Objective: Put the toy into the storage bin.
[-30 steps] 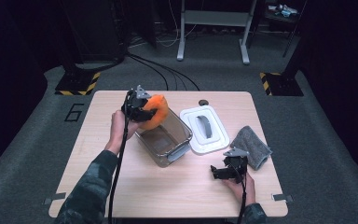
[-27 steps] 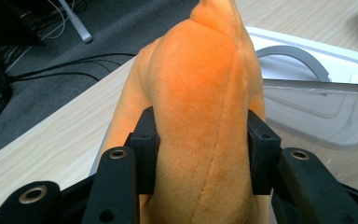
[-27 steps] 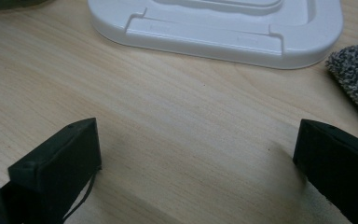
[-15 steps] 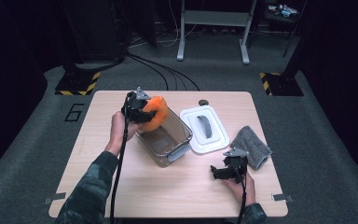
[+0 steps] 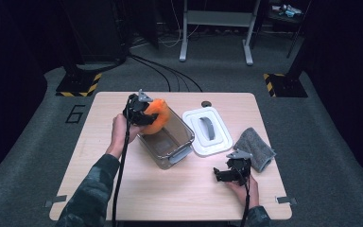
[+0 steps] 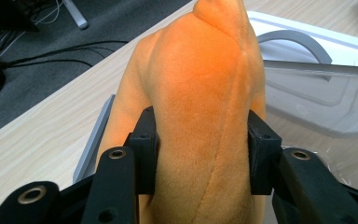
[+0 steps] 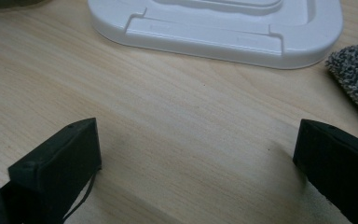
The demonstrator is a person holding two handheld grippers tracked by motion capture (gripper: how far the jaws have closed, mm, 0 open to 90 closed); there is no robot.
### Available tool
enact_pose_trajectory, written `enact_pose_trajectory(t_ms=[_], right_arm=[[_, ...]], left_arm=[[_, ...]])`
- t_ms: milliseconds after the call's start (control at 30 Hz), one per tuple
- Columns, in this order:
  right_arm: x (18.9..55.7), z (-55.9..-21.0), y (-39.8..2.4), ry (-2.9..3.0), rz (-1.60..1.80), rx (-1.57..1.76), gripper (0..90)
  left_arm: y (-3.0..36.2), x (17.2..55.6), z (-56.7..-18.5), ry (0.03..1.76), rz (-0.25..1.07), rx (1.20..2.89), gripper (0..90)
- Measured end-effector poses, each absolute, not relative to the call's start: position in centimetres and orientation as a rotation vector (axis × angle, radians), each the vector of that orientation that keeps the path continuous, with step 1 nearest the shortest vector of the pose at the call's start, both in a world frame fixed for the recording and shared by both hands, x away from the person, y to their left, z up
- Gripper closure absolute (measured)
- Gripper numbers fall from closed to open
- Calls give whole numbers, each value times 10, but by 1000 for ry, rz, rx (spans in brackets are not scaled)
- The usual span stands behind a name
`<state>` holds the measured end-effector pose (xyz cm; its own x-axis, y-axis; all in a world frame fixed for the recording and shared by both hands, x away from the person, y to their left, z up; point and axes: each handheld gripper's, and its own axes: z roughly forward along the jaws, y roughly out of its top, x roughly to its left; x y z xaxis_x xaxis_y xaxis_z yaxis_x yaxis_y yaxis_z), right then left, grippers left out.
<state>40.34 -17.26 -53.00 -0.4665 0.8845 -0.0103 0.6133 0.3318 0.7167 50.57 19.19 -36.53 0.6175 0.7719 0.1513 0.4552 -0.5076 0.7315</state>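
Orange plush toy [image 6: 200,116] sits clamped in the left claw [image 5: 144,112], held over the far end of the clear bin [image 5: 166,137] on the tabletop [image 5: 99,156]. Right claw [image 7: 196,158] rests spread wide and unladen near the white lid [image 5: 207,131] and grey cloth [image 5: 255,147].

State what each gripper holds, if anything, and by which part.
The left gripper clamps the orange plush toy across its middle, above the clear bin. The right gripper is open, holding nothing.

Fuzzy orange plush toy [image 6: 200,93], clear glossy plastic bin [image 5: 168,142], matt white plastic lid [image 7: 223,23], pale wood table [image 7: 168,116]
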Motion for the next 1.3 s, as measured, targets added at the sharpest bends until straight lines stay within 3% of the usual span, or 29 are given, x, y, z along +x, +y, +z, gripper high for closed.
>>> enact_pose_trajectory(t_ms=[867, 1133, 1300], right_arm=[[403, -530, -173, 2203, 925, 1321, 0], [403, -530, -173, 2203, 921, 1321, 0], [403, -530, -173, 2203, 922, 1321, 0]], left_arm=[[180, 523, -389, 993, 536, 2334, 525], [172, 527, -397, 1019, 552, 2380, 334], [177, 523, -392, 1019, 559, 2354, 315]])
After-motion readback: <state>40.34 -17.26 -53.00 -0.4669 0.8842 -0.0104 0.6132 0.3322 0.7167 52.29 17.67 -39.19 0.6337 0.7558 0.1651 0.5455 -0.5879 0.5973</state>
